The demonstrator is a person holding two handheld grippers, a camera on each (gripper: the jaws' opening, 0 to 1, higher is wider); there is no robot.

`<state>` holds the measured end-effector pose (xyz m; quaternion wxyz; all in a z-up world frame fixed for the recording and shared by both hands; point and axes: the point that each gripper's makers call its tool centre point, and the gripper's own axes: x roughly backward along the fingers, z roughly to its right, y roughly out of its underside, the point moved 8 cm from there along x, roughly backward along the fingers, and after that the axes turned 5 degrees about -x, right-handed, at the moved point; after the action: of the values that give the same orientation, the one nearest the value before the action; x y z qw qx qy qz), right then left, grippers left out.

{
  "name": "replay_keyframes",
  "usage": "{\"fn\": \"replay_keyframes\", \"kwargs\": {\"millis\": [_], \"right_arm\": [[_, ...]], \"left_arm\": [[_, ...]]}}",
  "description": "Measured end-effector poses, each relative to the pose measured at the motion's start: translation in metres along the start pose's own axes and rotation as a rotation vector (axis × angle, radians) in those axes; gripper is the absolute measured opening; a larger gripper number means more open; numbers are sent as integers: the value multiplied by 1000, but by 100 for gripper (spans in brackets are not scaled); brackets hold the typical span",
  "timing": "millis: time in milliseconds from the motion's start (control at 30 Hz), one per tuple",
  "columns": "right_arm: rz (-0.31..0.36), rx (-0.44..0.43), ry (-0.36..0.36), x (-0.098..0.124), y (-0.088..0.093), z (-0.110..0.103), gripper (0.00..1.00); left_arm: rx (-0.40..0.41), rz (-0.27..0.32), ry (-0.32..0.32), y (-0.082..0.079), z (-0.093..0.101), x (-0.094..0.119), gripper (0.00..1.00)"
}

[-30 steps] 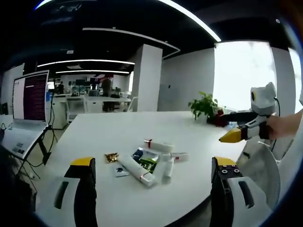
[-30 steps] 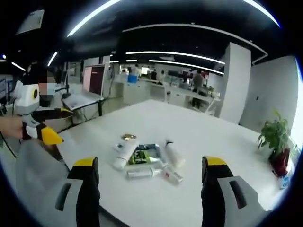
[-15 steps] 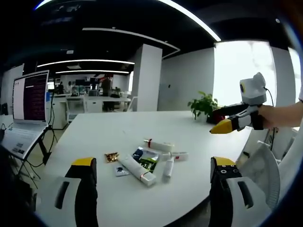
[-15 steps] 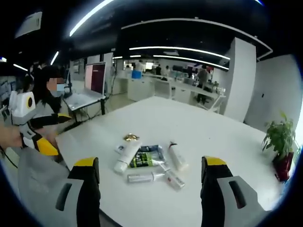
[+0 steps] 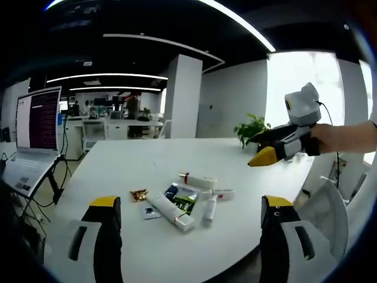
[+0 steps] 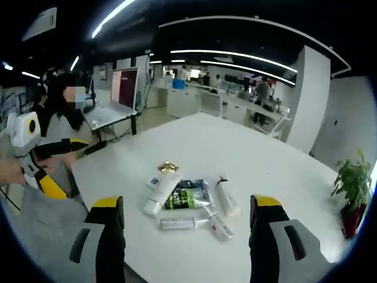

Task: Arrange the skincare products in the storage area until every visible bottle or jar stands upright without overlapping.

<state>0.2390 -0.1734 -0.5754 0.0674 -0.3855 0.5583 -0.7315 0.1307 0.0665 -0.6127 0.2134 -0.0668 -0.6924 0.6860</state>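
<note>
On the white table (image 6: pixel 277 177), skincare tubes (image 6: pixel 160 192) lying flat; both grippers (image 5: pixel 187 209) (image 6: pixel 181 207) wide, empty.

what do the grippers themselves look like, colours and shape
Each view's own left gripper and right gripper show two black jaws with yellow tips on pale grey bodies with dark slots. Seen across the table, the right gripper carries a white box, black arm and yellow wedge tip.

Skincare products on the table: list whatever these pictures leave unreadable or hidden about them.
- Labels on the white tubes: too small in both views.
- Dark green packet: print unreadable; tubes lie against its edges in the right gripper view.
- Small gold item: too small to identify in the left gripper view.
- Exact product count: the pile lies close together and blurred.
- Other gripper in the left gripper view: open or shut cannot be told.
</note>
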Motion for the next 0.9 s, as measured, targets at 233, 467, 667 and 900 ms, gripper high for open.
{"fn": "replay_keyframes", "kwargs": {"millis": [233,467,667,900], "right_arm": [[-54,0,-42,-19,1,-3,85],[-98,-18,-78,-38,3,-4,84],[-136,-38,-99,-53,8,-7,83],[-168,-23,-112,-63,9,-14,83]], "left_arm": [[0,-3,-7,0,-1,0,90],[0,-13,-6,0,-1,-1,89],[6,-15,-9,1,-2,0,89],[12,-15,-10,1,-3,0,88]]}}
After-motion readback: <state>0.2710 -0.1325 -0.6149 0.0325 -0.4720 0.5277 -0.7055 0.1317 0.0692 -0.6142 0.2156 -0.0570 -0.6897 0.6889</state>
